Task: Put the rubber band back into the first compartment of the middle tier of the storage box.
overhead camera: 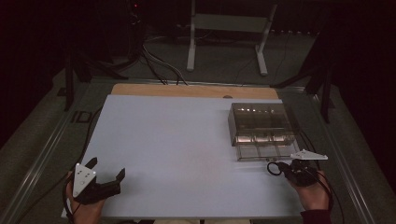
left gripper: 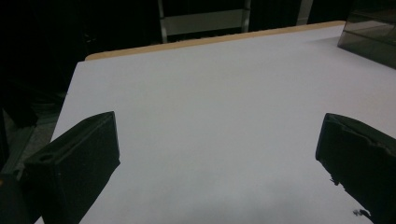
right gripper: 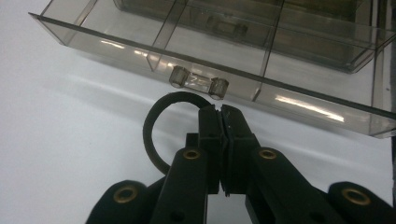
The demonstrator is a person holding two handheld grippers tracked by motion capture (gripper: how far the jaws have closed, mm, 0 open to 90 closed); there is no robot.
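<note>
One smoky clear-plastic drawer box (overhead camera: 261,123), drawer (right gripper: 224,74) pulled out, at 2 o'clock on matte white counter (overhead camera: 177,154). Right gripper (right gripper: 220,112) jaws clamp thin black rubber ring (right gripper: 154,116); left gripper (overhead camera: 108,170) jaws spread, empty.

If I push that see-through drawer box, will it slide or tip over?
Probably slide: the box sits low and wide on the smooth table. It looks like thin clear plastic, so likely light. Its bottom drawer is pulled out, so it might wobble.
</note>
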